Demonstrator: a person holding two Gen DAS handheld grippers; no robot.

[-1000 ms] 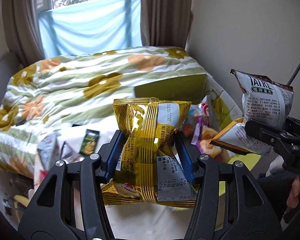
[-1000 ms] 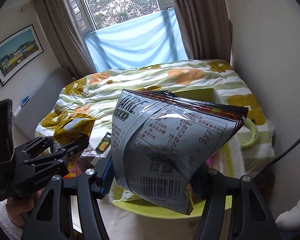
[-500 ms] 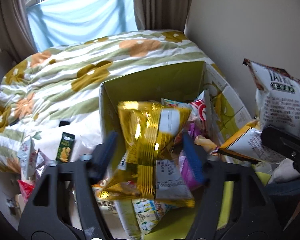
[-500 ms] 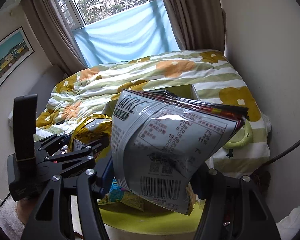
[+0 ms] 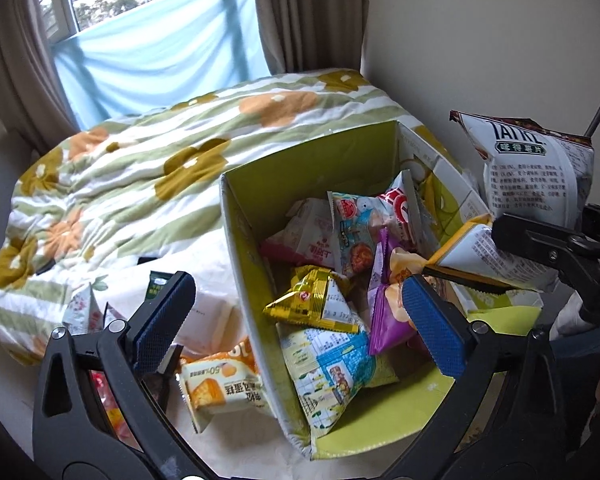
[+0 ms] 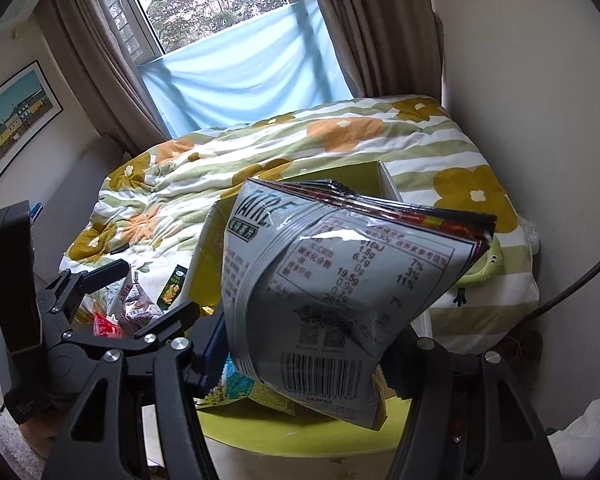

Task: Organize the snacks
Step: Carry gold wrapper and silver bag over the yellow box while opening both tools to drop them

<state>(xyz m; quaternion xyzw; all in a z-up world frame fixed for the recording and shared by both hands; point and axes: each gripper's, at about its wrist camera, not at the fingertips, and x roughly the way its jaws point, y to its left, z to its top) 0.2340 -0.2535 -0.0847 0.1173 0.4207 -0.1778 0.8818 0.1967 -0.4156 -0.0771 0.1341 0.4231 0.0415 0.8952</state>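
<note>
Step in hand, as judged: drop the grey chip bag (image 6: 332, 300) into the green box (image 5: 300, 168). Right gripper (image 6: 308, 360) is clamped on the bag's lower half, barcode end down; the bag is puffy and slick, so the hold should stay firm until it is over the box opening, then release low so it settles on the pile and does not slide over a wall. In the left view the bag hangs just beyond the box's right wall, not yet over the opening; it needs to travel toward the box centre first. Left gripper (image 5: 296, 320) is spread wide and empty, hovering above the box's near-left wall; best kept clear of the drop path. Box contents: gold packet (image 5: 316, 304) on top near the front, purple packet (image 5: 388, 320) to its right, a white-and-blue printed pack under both, pink-white and cartoon-print packets toward the back wall. Box looks well filled, though some floor shows at the front. Outside the box's left wall, on the bed (image 5: 140, 152): an orange biscuit packet (image 5: 220, 380) touching the wall, a small dark-green packet and several more loose ones farther left.
</note>
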